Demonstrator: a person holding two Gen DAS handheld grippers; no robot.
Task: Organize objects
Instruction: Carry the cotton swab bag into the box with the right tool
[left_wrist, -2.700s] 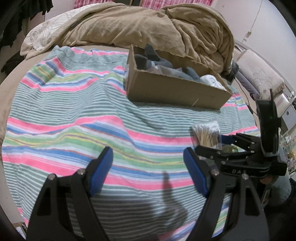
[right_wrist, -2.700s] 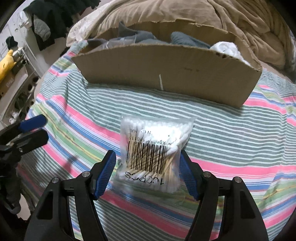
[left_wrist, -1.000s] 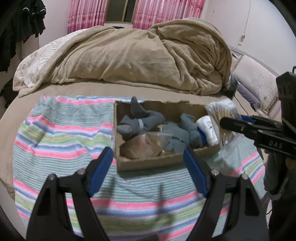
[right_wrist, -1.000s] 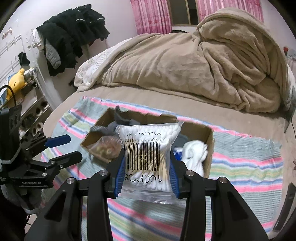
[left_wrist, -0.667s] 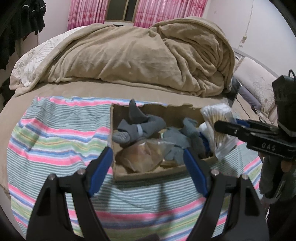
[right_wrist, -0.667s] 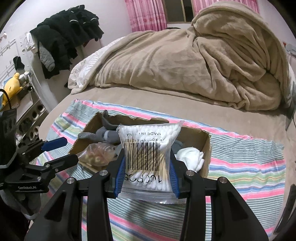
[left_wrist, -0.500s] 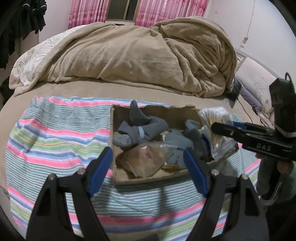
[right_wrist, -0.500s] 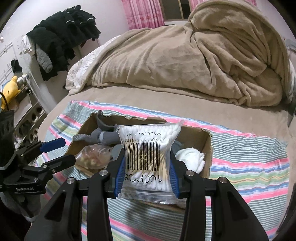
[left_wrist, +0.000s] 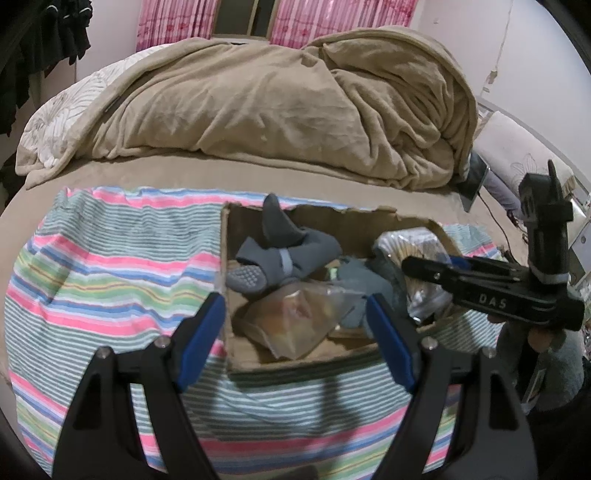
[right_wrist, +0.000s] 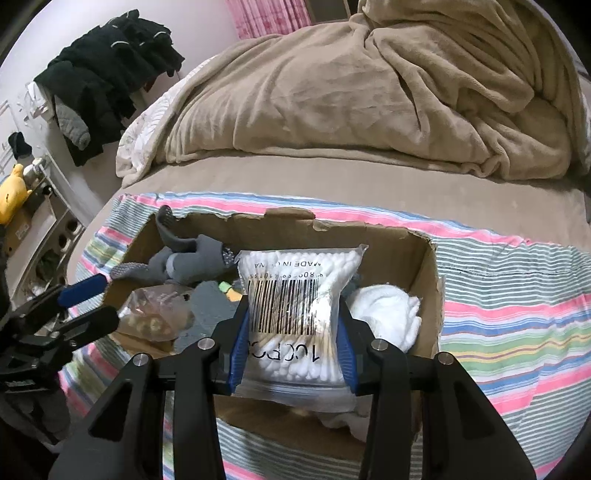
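My right gripper (right_wrist: 293, 343) is shut on a clear bag of cotton swabs (right_wrist: 295, 295) with a barcode and holds it over the open cardboard box (right_wrist: 424, 266). The box sits on a striped towel (right_wrist: 517, 314) on the bed. Inside lie grey socks (right_wrist: 184, 262), a white cloth (right_wrist: 388, 314) and a clear bag with brownish contents (right_wrist: 159, 314). My left gripper (left_wrist: 295, 336) is open and empty above the box's (left_wrist: 295, 363) front left edge. The right gripper (left_wrist: 424, 264) with the swab bag (left_wrist: 402, 247) shows at the box's right end.
A crumpled tan blanket (left_wrist: 277, 110) fills the bed behind the box. Dark clothes (right_wrist: 110, 74) hang on the left wall above shelves with a yellow toy (right_wrist: 11, 192). A floral pillow (left_wrist: 517, 158) lies at the right.
The right gripper closed on the swab bag on the towel, lifted it and carried it over the box, and is now lowering toward it. The left gripper moved closer to the box.
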